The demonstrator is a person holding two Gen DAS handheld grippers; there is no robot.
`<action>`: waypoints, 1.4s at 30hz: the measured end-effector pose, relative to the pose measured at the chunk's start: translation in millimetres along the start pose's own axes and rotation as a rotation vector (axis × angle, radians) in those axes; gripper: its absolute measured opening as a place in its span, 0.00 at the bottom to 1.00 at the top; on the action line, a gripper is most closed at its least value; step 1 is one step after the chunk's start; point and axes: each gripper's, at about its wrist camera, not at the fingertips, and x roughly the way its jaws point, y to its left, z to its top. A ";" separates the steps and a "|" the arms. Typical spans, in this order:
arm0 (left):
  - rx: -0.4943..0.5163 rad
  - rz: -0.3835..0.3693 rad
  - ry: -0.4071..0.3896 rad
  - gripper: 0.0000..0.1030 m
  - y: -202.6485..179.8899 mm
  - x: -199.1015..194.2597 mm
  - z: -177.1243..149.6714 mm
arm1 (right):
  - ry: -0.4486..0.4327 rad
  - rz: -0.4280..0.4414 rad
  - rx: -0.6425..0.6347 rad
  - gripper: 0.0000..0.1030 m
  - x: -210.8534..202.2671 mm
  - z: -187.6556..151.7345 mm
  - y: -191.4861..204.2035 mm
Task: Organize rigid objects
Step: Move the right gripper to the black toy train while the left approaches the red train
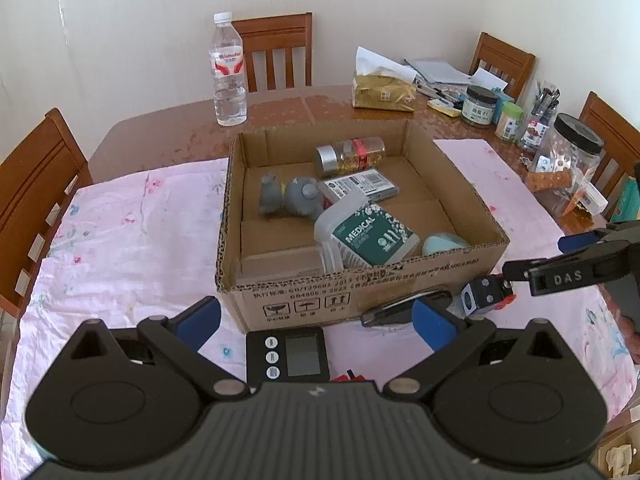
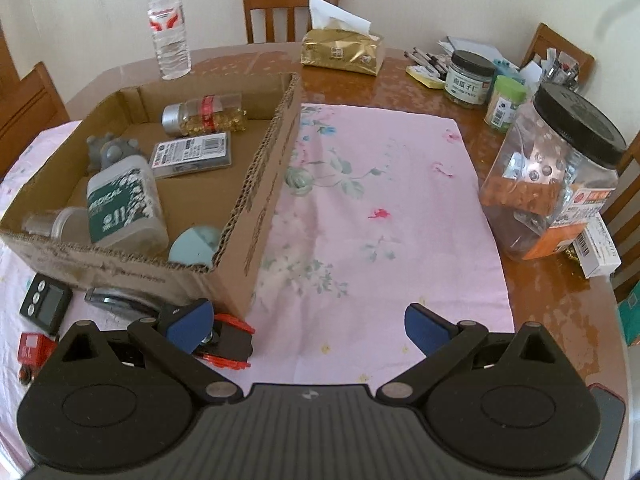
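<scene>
A cardboard box (image 1: 280,302) on the pink cloth holds a medical bottle (image 1: 366,234), a gold-filled jar (image 1: 350,155), a grey toy (image 1: 290,196), a flat case (image 1: 360,186) and a pale blue item (image 1: 442,243). In front of it lie a black timer (image 1: 288,354), a dark stapler-like tool (image 1: 404,308) and a small black and red toy (image 1: 486,294). My left gripper (image 1: 316,322) is open over the timer. My right gripper (image 2: 308,326) is open and empty, its left finger just above the black and red toy (image 2: 228,344). The box also shows in the right wrist view (image 2: 248,208).
A water bottle (image 1: 228,72), tissue pack (image 1: 382,90), jars (image 1: 478,106) and a big clear jar (image 2: 556,176) stand on the brown table around the cloth. Wooden chairs (image 1: 36,184) ring the table. A red block (image 2: 34,346) lies by the timer (image 2: 46,302).
</scene>
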 end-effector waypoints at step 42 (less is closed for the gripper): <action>0.013 -0.139 0.197 0.99 -3.8 52.0 -54.7 | 0.074 0.057 -0.151 1.00 16.1 -57.3 29.2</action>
